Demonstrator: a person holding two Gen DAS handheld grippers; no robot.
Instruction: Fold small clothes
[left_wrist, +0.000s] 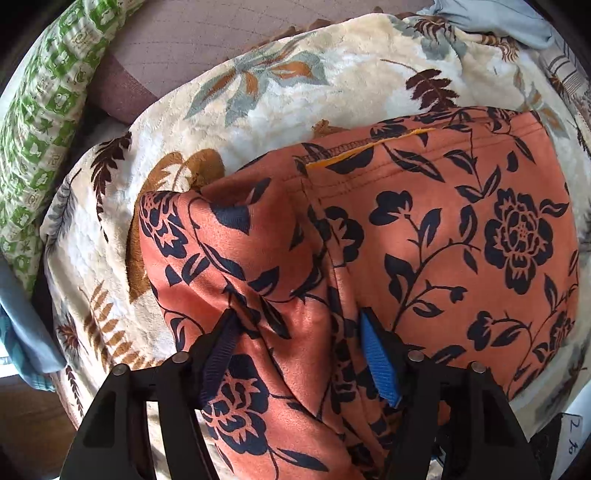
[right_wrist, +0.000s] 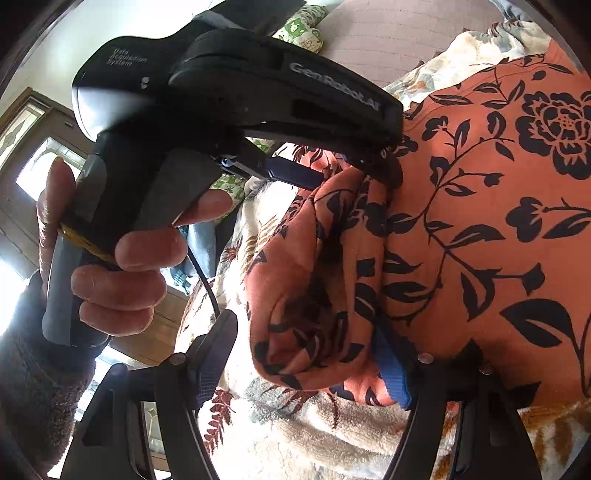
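Note:
An orange garment with a dark floral print (left_wrist: 443, 229) lies on a cream leaf-patterned blanket (left_wrist: 258, 92). My left gripper (left_wrist: 299, 325) stands open, its fingers either side of a raised fold at the garment's left edge. In the right wrist view the left gripper (right_wrist: 354, 173) is seen from the side in a person's hand (right_wrist: 140, 258), its tips at the same fold. My right gripper (right_wrist: 306, 332) is open around the lower end of the bunched orange fold (right_wrist: 314, 295). The rest of the garment (right_wrist: 498, 221) lies flat to the right.
A green and white patterned pillow (left_wrist: 40, 122) lies at the left. A mauve quilted surface (left_wrist: 192, 40) lies behind the blanket. Blue cloth (left_wrist: 491, 22) sits at the top right. A wooden door and window (right_wrist: 33, 155) show at left in the right wrist view.

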